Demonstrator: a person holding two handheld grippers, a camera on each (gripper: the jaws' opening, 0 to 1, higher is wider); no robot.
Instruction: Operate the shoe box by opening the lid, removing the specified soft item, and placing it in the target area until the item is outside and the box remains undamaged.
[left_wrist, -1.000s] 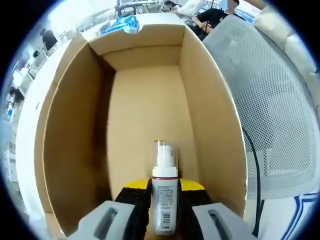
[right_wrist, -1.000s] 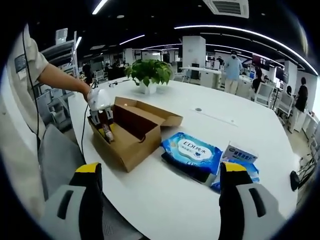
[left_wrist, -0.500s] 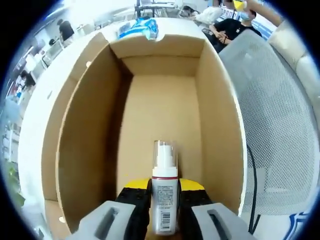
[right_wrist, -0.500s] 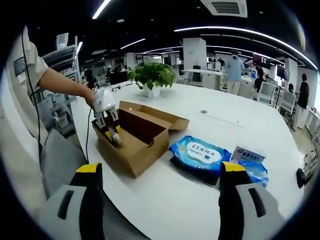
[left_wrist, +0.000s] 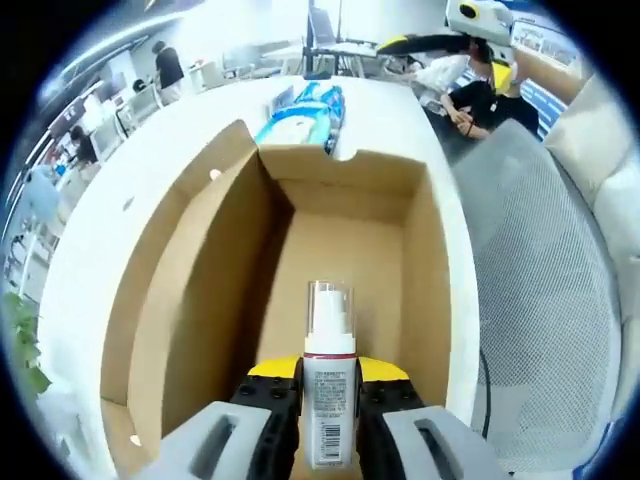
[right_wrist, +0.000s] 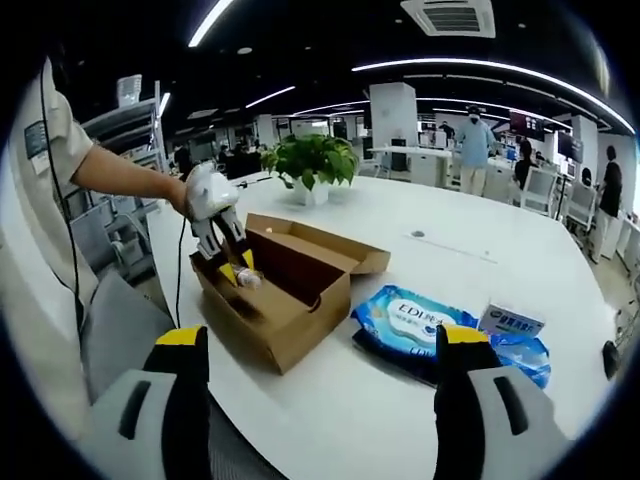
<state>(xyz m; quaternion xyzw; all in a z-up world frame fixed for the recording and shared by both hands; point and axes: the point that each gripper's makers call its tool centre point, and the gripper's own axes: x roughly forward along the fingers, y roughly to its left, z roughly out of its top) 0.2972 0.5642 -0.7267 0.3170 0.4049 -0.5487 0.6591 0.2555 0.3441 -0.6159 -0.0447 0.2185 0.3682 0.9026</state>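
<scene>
My left gripper (left_wrist: 329, 385) is shut on a small white spray bottle (left_wrist: 328, 392) with a clear cap and a dark red collar, held upright above the open cardboard shoe box (left_wrist: 225, 290), whose inside looks bare. In the right gripper view the same box (right_wrist: 300, 320) sits on the white table with its lid (right_wrist: 330, 243) folded back, and the left gripper (right_wrist: 238, 268) holds the bottle (right_wrist: 247, 278) just over its near end. My right gripper (right_wrist: 315, 365) is open, well back from the box, with nothing between its jaws.
A blue pack of wet wipes (right_wrist: 415, 318) and a small white-and-blue box (right_wrist: 512, 322) lie right of the shoe box. A potted plant (right_wrist: 312, 162) stands at the back. A mesh office chair (left_wrist: 560, 300) is beside the table edge. People stand in the background.
The left gripper has lifted the spray bottle up out of the box; the box interior now looks farther away. The right gripper view has shifted slightly, with its jaws still open.
</scene>
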